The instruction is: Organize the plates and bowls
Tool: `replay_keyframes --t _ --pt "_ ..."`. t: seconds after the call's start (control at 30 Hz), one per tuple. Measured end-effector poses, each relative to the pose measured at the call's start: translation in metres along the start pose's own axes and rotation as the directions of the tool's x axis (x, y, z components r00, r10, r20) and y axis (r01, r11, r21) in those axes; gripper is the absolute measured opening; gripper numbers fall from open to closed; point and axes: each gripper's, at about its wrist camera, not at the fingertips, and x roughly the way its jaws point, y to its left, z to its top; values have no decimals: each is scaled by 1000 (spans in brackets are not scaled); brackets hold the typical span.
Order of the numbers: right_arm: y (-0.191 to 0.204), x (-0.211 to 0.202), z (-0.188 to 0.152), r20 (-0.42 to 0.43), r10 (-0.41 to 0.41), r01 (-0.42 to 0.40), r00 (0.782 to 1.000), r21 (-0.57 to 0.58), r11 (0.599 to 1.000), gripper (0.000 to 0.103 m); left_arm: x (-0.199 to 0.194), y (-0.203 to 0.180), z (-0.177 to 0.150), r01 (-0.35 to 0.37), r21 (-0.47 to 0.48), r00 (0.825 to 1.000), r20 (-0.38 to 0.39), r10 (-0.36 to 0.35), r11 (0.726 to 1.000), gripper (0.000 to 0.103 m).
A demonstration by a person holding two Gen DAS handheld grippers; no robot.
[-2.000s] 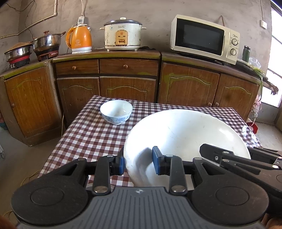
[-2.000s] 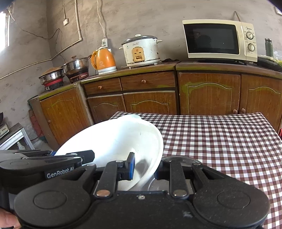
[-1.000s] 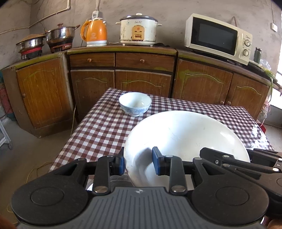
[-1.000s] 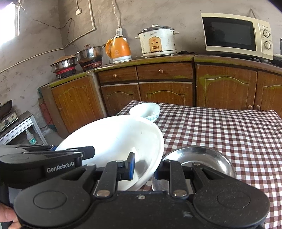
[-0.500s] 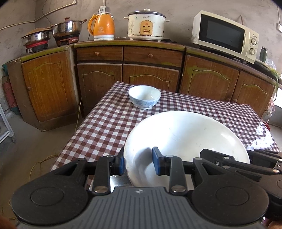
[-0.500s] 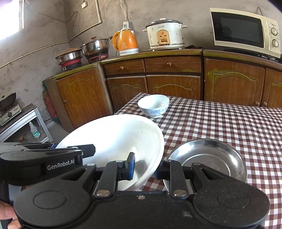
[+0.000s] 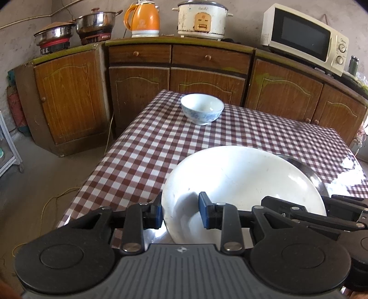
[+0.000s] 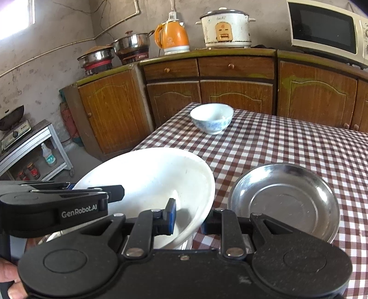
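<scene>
3 dishes are counted: 1 large white bowl (image 7: 241,184), 1 small white bowl with a blue pattern (image 7: 202,110) and 1 steel plate (image 8: 285,200). 2 grippers are seen, each with 2 blue-padded fingers.

the large white bowl is held tilted above the near part of the checked table (image 7: 149,149), pinched at its rim from 2 sides. by the left gripper (image 7: 181,211) the near left rim is clamped, 1 pad lying outside the wall and 1 inside the basin, so the fingers are parted only by the thickness of the bowl wall. by the right gripper (image 8: 187,217) the opposite rim is clamped in the same way, its left pad being seen inside the bowl and its right finger hidden behind the rim.

the steel plate is seen lying flat on the table, just right of the large bowl in the right wrist view; in the left wrist view only a dark sliver of it is shown past the bowl's far right edge. the small patterned bowl is stood upright near the far left corner of the table, well apart from the other 2 dishes.

behind the table, 1 orange kettle (image 7: 142,19), 1 rice cooker (image 7: 202,19), 1 microwave (image 7: 303,38) and 2 steel pots (image 7: 76,28) are set on the wooden cabinets (image 7: 138,76).
</scene>
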Motion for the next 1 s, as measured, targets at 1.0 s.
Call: replay_keyframes --t 1.0 --pt "22 63 -34 -161 73 -68 984 37 997 28 35 38 -35 -62 8 995 -83 62 998 31"
